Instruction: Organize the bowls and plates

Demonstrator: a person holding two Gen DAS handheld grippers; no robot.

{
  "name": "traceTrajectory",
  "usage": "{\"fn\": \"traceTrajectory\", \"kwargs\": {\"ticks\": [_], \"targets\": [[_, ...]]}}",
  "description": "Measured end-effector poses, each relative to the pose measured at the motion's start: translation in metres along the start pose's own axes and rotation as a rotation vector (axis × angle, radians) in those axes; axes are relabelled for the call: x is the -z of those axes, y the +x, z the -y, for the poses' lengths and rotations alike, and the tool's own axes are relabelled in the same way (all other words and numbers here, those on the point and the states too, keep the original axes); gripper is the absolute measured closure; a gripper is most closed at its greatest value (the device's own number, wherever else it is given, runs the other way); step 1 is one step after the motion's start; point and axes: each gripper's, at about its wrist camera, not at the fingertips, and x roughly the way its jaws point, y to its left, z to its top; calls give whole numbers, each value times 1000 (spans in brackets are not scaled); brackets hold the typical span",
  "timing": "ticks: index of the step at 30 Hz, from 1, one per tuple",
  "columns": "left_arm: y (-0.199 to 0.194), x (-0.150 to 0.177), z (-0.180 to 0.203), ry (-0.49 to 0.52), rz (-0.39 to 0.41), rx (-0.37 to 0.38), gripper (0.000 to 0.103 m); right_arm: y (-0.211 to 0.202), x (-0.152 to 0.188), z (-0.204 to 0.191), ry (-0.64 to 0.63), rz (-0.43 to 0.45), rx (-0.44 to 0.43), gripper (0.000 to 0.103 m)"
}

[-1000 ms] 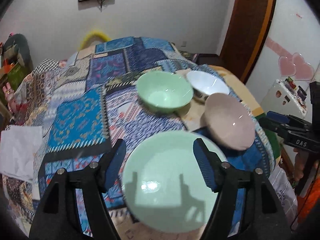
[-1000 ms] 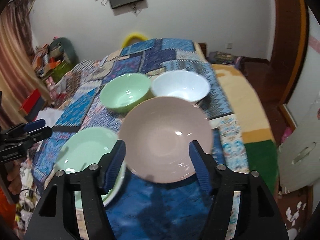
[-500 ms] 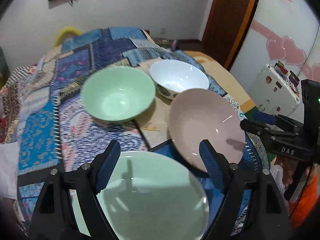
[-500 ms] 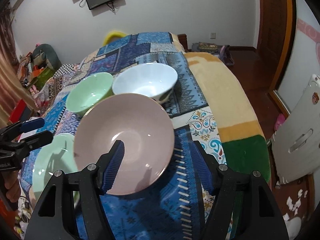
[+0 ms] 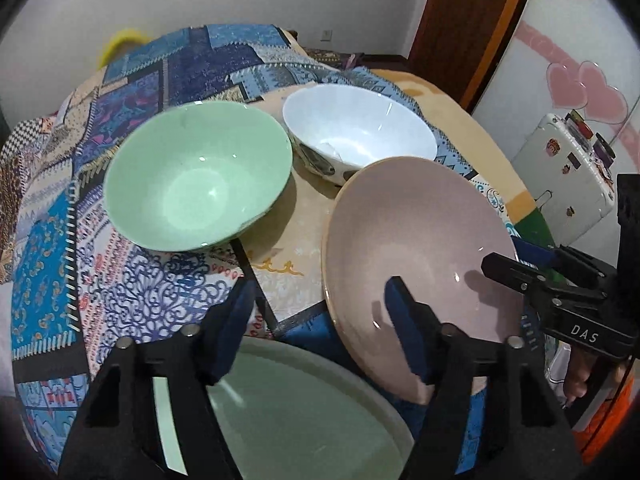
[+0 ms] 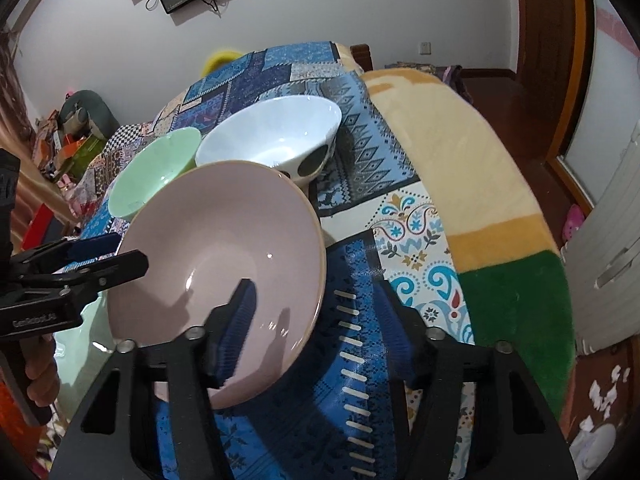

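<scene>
On a bed (image 6: 472, 152) draped in a blue patchwork cover (image 5: 132, 264), two hand-held grippers are working over a cluster of dishes near the bed's foot edge. The right gripper (image 6: 316, 320) is closing its jaws astride the near rim of the pink plate (image 6: 224, 248), one pad inside the dish and one outside, neither pressing yet. The left gripper (image 5: 320, 328) is closing too, hovering over the green plate (image 5: 300, 412) at the bed's near edge, gripping nothing. The green bowl (image 5: 196, 176) and white bowl (image 5: 360, 132) are sitting side by side beyond the plates, toward the bed's middle.
</scene>
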Motion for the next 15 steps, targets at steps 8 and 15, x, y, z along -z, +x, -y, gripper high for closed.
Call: {"fn": "traceTrajectory", "kwargs": {"ticks": [8, 15], "targets": [[13, 0, 5, -4, -30, 29, 68, 6, 4, 1, 21, -19, -45, 75], [20, 2, 8, -18, -63, 51, 90, 9, 4, -2, 18, -17, -62, 90]]}}
